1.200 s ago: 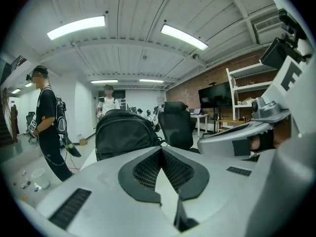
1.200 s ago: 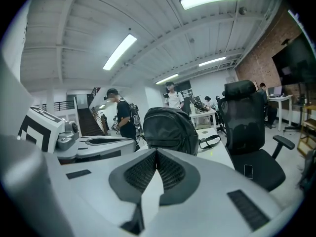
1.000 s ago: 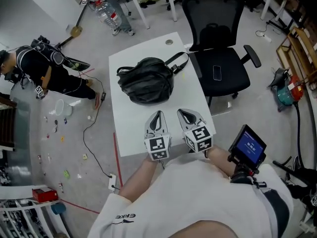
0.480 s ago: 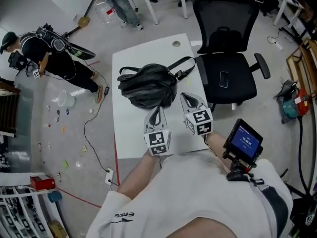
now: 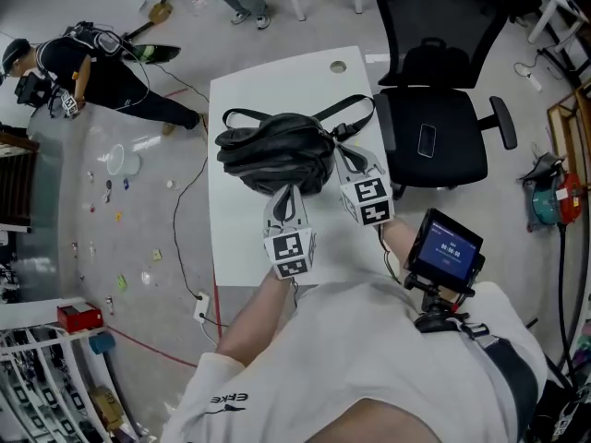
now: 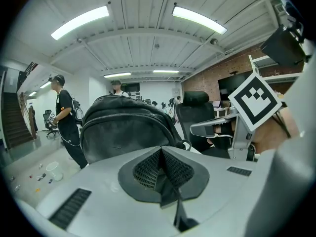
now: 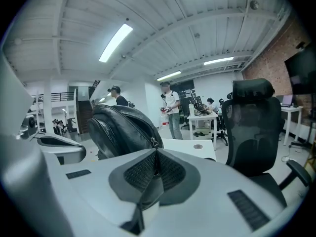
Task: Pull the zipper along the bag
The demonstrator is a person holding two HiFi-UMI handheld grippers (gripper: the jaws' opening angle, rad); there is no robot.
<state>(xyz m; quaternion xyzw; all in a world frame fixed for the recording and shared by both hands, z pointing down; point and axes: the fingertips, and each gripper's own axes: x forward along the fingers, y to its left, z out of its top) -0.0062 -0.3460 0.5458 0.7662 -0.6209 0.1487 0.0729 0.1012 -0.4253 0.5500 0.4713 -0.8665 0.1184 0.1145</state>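
In the upper left of the head view, a person (image 5: 88,58) in dark clothes bends low over the grey floor. To the right stands a white table (image 5: 240,247), running from the top centre down to the middle of the frame. The black bag (image 5: 277,150) lies on the table's upper half, with its straps (image 5: 355,113) trailing toward the upper right.

The left gripper (image 5: 287,194) sits just below the bag at the centre, its tip at the bag's near edge; whether it touches cannot be told. In the left gripper view its jaws are pressed together with nothing between them, and the bag fills the middle of the frame just beyond them, a zipper (image 6: 123,115) curving across its top.

The right gripper (image 5: 343,152) is at the bag's right side, next to the straps. Its jaws are also closed tight and empty. In the right gripper view a zipper pull (image 7: 153,141) hangs on the bag directly above the jaw tips.

At the upper right, a black office chair (image 5: 443,146) stands against the table, a phone (image 5: 426,139) lying on its seat. Lower right, a small blue screen (image 5: 446,250) is mounted by the person's right arm.
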